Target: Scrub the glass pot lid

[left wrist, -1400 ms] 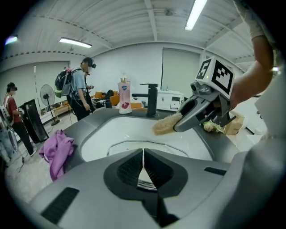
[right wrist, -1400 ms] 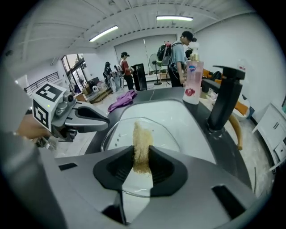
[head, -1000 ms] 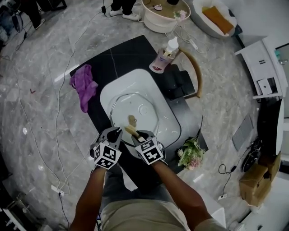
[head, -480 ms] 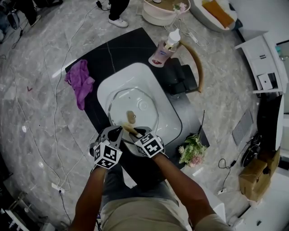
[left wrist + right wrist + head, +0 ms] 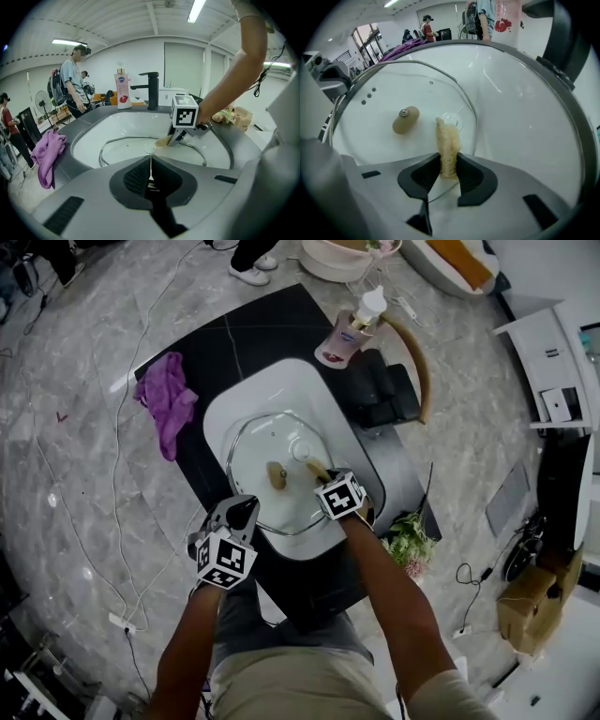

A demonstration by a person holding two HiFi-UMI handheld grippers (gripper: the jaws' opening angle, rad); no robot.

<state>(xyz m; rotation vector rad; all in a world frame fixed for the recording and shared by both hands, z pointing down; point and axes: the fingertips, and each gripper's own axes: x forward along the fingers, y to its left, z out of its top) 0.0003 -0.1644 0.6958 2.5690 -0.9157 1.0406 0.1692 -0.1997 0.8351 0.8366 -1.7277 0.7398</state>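
While over lid [image 5: 267, 507], loofah [image 5: 446, 138] in right claw [image 5: 449, 161].

words to read: none | soap bottle [image 5: 123, 91] label: red mark, letters too blurry | cube [image 5: 339, 495] on right gripper [image 5: 322, 474]: black-and-white squares, no letters

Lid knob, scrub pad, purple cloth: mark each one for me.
lid knob [image 5: 405, 120]: right gripper view, on its tan top face.
scrub pad [image 5: 447, 140]: right gripper view, on its fibrous middle.
purple cloth [image 5: 169, 401]: head view, on the middle of the bunched fabric.
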